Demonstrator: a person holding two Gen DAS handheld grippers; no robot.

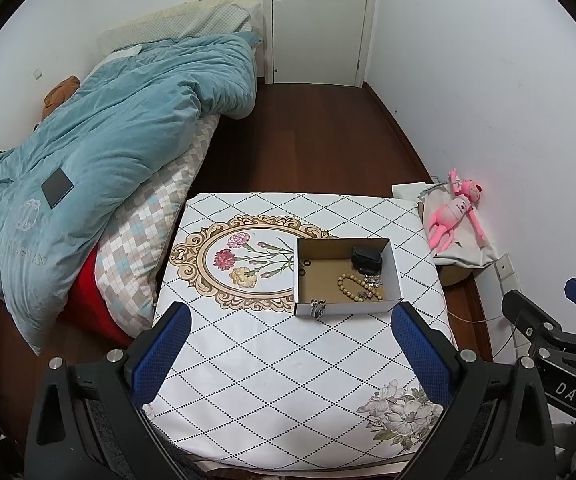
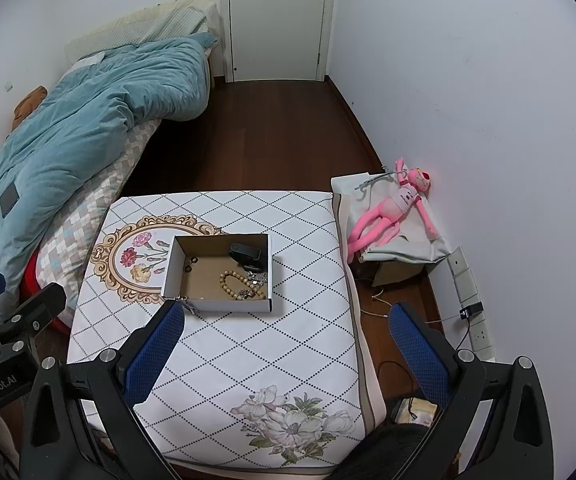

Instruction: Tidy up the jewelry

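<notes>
Nearest, the left gripper and the right gripper both hang above the near edge of the tabletop, jaws spread wide and holding nothing. Further in, toward the right side of the tabletop, sits the open cardboard box. A silver piece is draped over its near wall at the left corner. Inside lie a beaded bracelet, small dark rings and a black case at the far right corner. The work looks nearly finished or paused; the next move probably calls for pinching the draped silver piece and tipping it in
</notes>
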